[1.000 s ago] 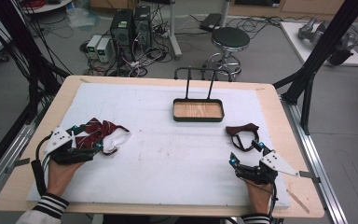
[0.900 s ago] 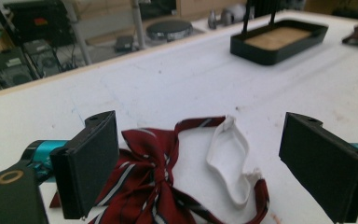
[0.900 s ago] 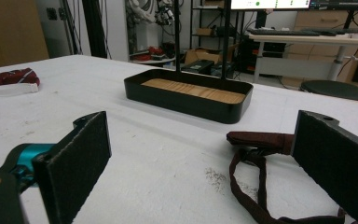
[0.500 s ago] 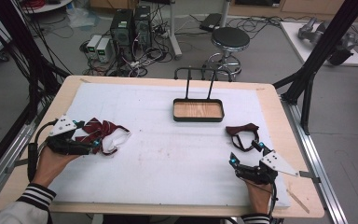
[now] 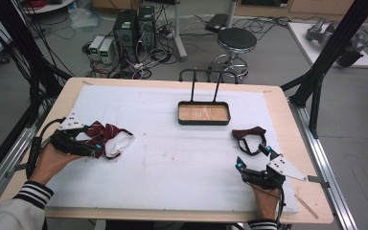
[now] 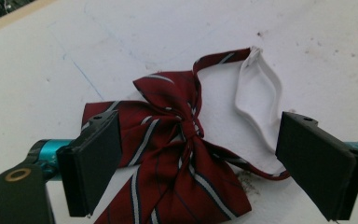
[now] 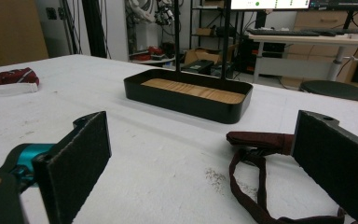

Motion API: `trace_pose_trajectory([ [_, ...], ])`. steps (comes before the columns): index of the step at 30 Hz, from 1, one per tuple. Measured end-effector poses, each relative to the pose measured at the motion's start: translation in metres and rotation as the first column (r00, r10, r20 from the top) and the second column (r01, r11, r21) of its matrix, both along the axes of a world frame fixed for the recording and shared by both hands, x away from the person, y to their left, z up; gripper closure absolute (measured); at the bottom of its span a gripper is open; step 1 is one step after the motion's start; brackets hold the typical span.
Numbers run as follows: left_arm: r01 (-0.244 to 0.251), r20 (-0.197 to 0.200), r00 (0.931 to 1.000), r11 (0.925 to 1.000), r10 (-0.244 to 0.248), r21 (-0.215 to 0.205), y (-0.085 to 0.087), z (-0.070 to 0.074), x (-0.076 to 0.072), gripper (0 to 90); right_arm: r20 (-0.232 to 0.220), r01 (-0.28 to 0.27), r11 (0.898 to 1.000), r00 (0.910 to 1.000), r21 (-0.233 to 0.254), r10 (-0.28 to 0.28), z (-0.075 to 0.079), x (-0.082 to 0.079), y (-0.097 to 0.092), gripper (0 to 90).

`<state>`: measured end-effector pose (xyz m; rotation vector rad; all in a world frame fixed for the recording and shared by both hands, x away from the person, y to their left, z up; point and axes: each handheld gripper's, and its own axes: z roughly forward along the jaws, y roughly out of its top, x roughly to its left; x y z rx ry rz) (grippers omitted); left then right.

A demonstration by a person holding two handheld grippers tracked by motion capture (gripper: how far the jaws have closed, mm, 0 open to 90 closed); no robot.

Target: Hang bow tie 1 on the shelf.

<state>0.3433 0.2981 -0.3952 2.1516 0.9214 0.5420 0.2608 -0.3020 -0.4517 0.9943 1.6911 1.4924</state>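
Striped maroon bow tie [image 6: 177,154] lay on the white mat's [image 5: 182,158] left side; left gripper [image 6: 200,163] straddled its knot, jaws apart, apparently lining up a pinch. Right gripper [image 5: 254,165] rested open beside a darker tie [image 5: 249,136].

Bright, even light from overhead falls on the white table [image 5: 172,158], leaving only faint shadows. The high view is slightly soft; both gripper views blur near their jaws.
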Motion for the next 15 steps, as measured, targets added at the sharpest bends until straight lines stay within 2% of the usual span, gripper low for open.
trace_pose_trajectory([
  [1,0.000,0.000,1.0000,1.0000,0.000,0.000,0.000,0.000,0.000,15.4,0.000,0.000,1.000,1.0000,0.000,0.000,0.000,0.000,0.000,3.9],
  [2,0.007,-0.023,0.9997,0.9997,-0.006,0.024,0.000,-0.001,0.002,16.2,0.000,-0.001,1.000,1.0000,0.001,0.001,0.000,0.000,0.000,3.9],
  [3,0.007,-0.023,0.9997,0.9997,-0.006,0.024,0.000,-0.001,0.002,16.6,0.000,-0.001,1.000,1.0000,0.001,0.001,0.000,0.000,0.000,3.9],
  [4,0.003,-0.048,0.9988,0.9991,-0.001,0.043,-0.001,-0.004,0.004,16.9,0.001,0.000,1.000,1.0000,0.001,0.000,0.000,0.000,0.000,3.9],
  [6,-0.005,-0.063,0.9980,0.9984,0.009,0.056,-0.001,-0.006,0.005,16.9,0.000,0.000,1.000,1.0000,0.000,0.000,0.000,0.000,0.000,3.9],
  [15,-0.010,-0.105,0.9943,0.9958,0.020,0.090,-0.002,-0.013,0.010,19.6,0.001,0.000,1.000,1.0000,0.000,0.000,0.000,0.000,0.000,3.9],
])
